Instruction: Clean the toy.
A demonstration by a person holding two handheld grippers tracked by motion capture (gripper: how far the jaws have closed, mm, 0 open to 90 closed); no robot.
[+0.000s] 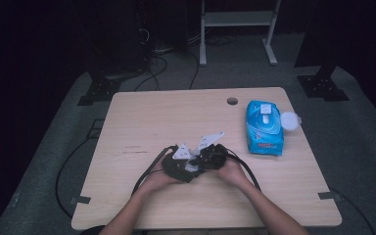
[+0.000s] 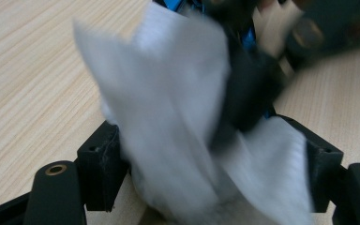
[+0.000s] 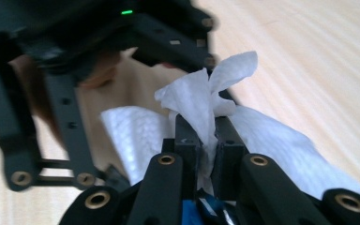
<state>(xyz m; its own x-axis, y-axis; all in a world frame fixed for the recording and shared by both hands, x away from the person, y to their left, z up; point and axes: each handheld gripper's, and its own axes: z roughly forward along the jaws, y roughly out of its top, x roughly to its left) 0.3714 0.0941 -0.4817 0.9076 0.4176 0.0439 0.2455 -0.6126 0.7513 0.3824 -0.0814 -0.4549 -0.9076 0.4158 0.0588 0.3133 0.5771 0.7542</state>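
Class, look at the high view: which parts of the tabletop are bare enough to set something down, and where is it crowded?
Bare: the table's left half and far middle. Crowded: near centre, where left gripper and right gripper meet over a white wipe; wipes pack fills the right.

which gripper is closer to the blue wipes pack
Right. The right gripper sits just left of the blue wipes pack, pinching a white wipe; the left gripper is farther left, beyond it.

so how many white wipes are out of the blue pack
1: a crumpled white wet wipe pinched by the right gripper, draped between the left gripper jaws. More may be hidden.
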